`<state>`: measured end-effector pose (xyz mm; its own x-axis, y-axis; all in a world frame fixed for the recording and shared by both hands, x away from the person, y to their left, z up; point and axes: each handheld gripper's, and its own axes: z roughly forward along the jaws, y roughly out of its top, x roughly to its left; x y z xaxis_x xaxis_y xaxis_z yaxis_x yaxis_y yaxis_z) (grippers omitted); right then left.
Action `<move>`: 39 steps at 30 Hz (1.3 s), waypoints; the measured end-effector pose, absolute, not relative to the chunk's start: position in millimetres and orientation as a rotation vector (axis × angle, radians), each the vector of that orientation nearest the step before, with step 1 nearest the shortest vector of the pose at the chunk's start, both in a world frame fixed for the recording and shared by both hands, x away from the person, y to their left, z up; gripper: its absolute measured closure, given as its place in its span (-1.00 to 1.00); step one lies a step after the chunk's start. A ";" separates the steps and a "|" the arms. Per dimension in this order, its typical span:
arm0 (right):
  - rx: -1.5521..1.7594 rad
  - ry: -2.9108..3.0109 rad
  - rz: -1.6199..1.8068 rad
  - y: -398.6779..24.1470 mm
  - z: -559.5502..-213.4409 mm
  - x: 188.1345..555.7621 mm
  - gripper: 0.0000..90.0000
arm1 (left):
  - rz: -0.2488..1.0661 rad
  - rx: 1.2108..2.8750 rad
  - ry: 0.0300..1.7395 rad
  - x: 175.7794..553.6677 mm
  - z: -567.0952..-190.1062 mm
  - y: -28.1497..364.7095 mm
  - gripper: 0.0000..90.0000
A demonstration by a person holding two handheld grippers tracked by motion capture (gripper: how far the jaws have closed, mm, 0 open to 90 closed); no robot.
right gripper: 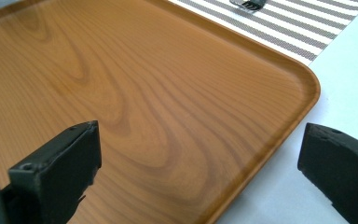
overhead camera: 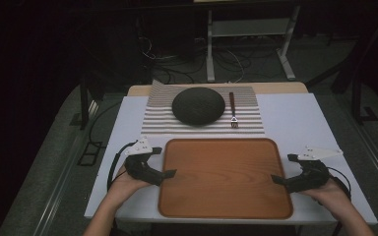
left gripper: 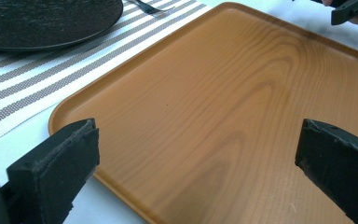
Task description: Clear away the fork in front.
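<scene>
1. The left gripper [overhead camera: 170,173] sat at the left edge of the wooden tray [overhead camera: 225,206], held in the person's left hand [overhead camera: 122,186]. Its jaws stood released and wide apart with nothing between them, one over the tray's wood and the other beside its rim.
2. The wooden tray lay flat on the white table [overhead camera: 285,115], at the near edge, between the two grippers, its surface bare.
3. Beyond the tray, a striped placemat [overhead camera: 157,123] carried a dark round plate [overhead camera: 198,105], with a fork [overhead camera: 233,109] just right of it, tines toward the tray.
4. The right gripper [overhead camera: 275,179] sat at the tray's right edge, in the right hand [overhead camera: 330,191]. Its jaws were likewise released and empty, straddling the tray's far right corner [right gripper: 307,88].
</scene>
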<state>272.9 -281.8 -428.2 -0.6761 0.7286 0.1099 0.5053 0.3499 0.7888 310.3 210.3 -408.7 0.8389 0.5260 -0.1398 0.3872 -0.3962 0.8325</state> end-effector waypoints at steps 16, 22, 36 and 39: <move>1.147 2.352 1.229 -278.9 -422.9 284.7 -1.00 | 0.184 2.039 0.670 309.0 -410.2 209.5 -1.00; 1.155 2.364 1.220 -274.9 -422.2 291.4 -1.00 | 0.186 2.050 0.675 310.2 -412.4 209.8 -1.00; 1.173 2.369 1.221 -268.4 -416.2 307.9 -1.00 | 0.192 2.049 0.675 309.6 -412.4 209.4 -1.00; 1.167 2.376 1.219 -266.7 -415.6 311.9 -1.00 | 0.193 2.047 0.676 309.5 -412.2 209.6 -1.00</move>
